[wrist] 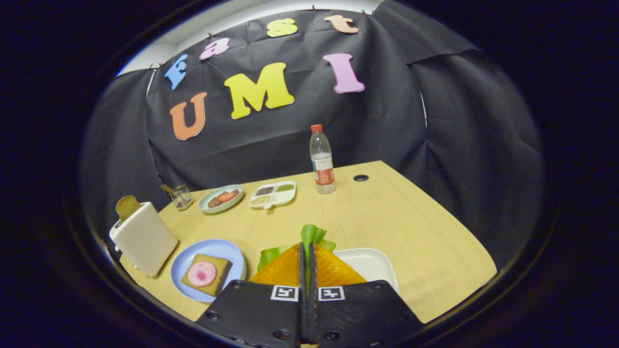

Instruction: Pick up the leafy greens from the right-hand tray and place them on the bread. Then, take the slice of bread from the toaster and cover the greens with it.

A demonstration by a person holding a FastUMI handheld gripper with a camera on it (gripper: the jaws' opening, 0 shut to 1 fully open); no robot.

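Note:
My gripper [307, 247] is shut on the leafy greens [313, 235]; the leaf sticks up past the fingertips and spills out to the left of the fingers. It hangs above the white right-hand tray [370, 263], whose far part shows to the right of the fingers. To the left, a blue plate [186, 261] holds a slice of bread [212, 280] topped with a pink round slice of meat [201, 273]. Further left stands the cream toaster [144, 239] with a brown slice of bread [126, 207] sticking out of its top.
At the back of the wooden table [387, 222] are a clear water bottle [322, 162], a white divided dish [272, 194] of seeds, a green plate [221, 198] of food and a small glass jar [181, 195]. A cable hole [360, 178] lies beyond the bottle.

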